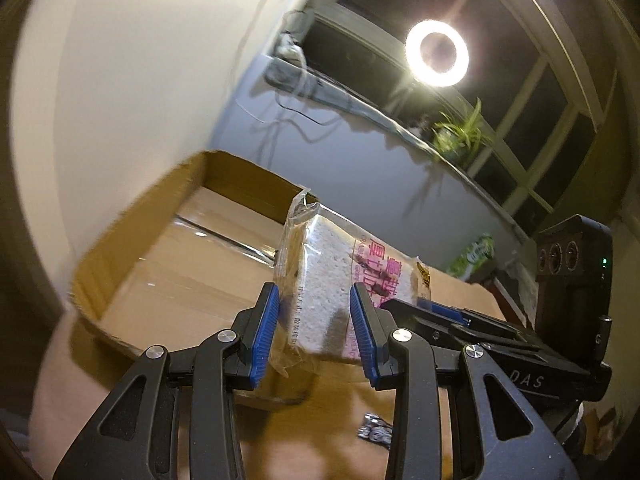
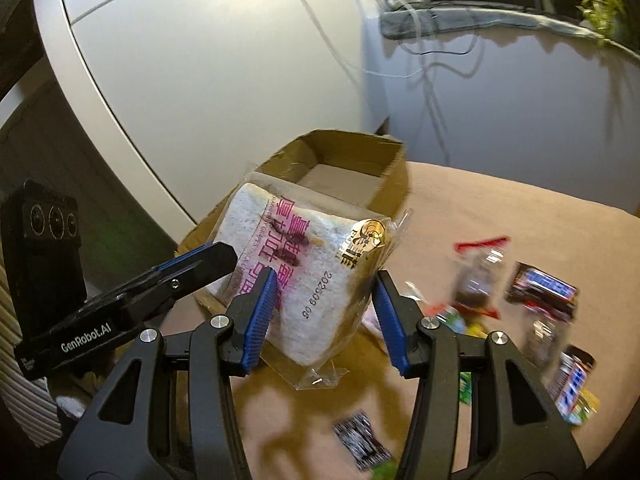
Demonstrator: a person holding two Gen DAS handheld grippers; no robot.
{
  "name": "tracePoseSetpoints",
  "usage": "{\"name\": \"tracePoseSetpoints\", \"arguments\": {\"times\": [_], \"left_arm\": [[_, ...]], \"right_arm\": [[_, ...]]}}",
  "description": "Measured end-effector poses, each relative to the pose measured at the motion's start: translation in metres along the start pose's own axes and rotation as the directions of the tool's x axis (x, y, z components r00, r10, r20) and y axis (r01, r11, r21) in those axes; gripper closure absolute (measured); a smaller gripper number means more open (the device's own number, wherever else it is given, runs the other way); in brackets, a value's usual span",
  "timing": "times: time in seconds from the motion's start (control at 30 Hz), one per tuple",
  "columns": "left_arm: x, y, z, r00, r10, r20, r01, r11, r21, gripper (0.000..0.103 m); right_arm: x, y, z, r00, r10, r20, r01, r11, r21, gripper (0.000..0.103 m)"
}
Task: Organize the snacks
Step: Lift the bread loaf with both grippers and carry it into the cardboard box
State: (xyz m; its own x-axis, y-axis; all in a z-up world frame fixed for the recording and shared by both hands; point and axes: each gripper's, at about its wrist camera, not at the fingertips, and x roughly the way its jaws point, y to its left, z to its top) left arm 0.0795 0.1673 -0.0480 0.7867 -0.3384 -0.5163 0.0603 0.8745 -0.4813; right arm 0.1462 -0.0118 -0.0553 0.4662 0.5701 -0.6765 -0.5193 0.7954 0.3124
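Observation:
A clear-wrapped pack of white toast bread with pink print is held in the air over the near edge of an open cardboard box. My left gripper is shut on the pack, blue pads pressing both sides. My right gripper is also shut on the same pack from the other side. In the left wrist view the right gripper's fingers show at the right; in the right wrist view the left gripper's fingers reach in from the left.
Several small snack packets lie scattered on the tan table to the right, one dark packet near the front. A white wall, hanging cables, a ring light and a plant are behind the box.

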Motion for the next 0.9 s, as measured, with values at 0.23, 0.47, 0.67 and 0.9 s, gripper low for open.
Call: {"name": "tracePoseSetpoints", "arguments": {"times": [0.23,0.47,0.67,0.9], "left_arm": [[-0.007,0.03,0.003,0.998,0.063,0.024,-0.062,0.997,-0.052,0.069],[-0.009,0.049,0.0,0.995,0.097,0.017,-0.095,0.992,-0.088,0.07],[-0.009,0.056,-0.001,0.994,0.112,0.009,-0.111,0.988,-0.109,0.07],[-0.011,0.054,0.0,0.993,0.116,0.019,-0.113,0.988,-0.106,0.07]], "right_arm": [[0.037,0.024,0.019,0.999,0.029,-0.025,-0.03,0.998,-0.058,0.051],[0.07,0.034,0.027,0.996,0.054,-0.07,-0.059,0.995,-0.076,0.051],[0.085,0.04,0.028,0.994,0.062,-0.086,-0.069,0.994,-0.084,0.051],[0.092,0.04,0.028,0.994,0.031,-0.105,-0.041,0.995,-0.095,0.051]]}}
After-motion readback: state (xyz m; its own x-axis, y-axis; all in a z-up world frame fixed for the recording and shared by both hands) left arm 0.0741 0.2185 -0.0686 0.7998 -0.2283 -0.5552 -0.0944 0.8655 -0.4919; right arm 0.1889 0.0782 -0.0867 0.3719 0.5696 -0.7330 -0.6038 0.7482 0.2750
